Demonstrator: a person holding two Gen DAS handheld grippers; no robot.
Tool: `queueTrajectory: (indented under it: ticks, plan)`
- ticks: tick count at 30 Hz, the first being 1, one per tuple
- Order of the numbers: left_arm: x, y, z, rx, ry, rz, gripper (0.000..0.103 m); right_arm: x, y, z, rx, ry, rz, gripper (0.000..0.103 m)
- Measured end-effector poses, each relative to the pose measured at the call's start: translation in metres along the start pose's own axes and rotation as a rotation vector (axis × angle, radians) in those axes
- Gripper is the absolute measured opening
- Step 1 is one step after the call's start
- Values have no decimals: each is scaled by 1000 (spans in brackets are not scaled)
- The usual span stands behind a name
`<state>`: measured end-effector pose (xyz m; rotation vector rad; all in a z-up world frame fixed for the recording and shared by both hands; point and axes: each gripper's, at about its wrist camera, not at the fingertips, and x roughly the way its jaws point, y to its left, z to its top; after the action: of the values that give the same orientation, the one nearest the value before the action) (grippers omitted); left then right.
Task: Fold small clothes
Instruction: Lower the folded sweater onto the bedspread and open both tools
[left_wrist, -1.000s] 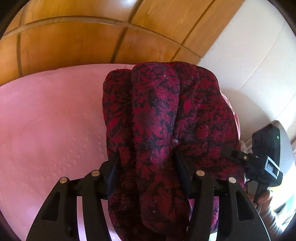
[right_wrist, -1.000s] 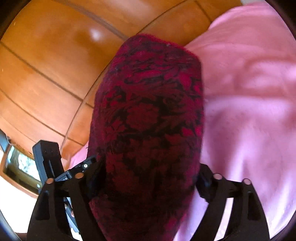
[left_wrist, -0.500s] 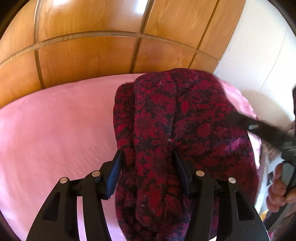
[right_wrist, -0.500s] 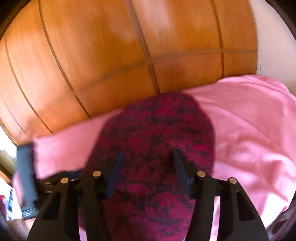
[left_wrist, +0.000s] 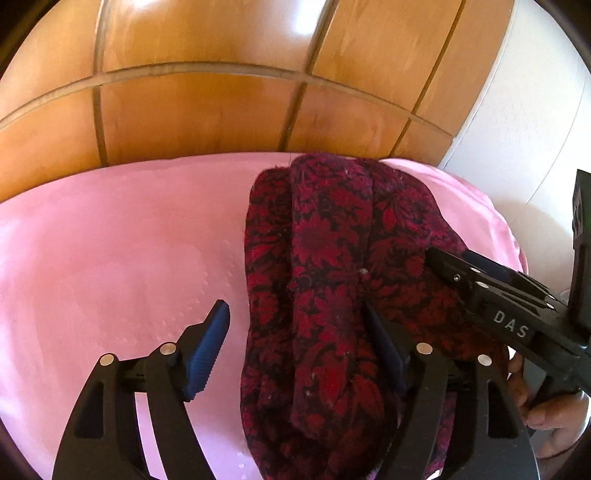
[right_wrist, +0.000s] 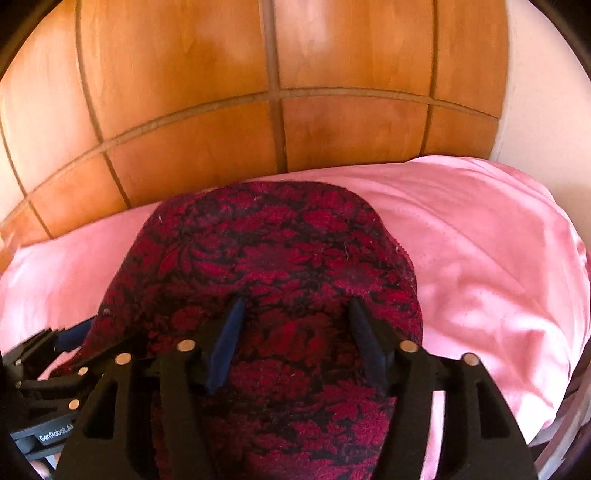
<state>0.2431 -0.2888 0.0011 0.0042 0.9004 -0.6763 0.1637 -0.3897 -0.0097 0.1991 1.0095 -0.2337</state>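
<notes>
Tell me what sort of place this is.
Probably a bedroom at home: a pink sheet covers a soft, bed-like surface, a panelled wooden board rises behind it like a headboard, and a dark red floral garment lies on it.

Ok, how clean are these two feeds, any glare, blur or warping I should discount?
Left wrist view: sharp, glare patches on the wood panelling, fisheye bends its seams. Right wrist view: slightly soft, especially the floral cloth; pink sheet brightly lit.

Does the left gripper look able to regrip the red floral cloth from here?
Probably yes. The left gripper, its jaws opening, sits right over the red floral cloth on the pink sheet; nothing blocks it.
</notes>
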Motion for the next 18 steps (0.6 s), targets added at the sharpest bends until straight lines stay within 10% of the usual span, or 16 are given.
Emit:
queueTrajectory:
  ticks: [2, 18]
  plan:
    - [-10, -3, 0, 16, -29, 13, 74, -11, 2, 0, 17, -19, 19, 88]
    - [-61, -3, -16, 16, -159, 100, 85, -82, 17, -44, 51, -99, -141, 95]
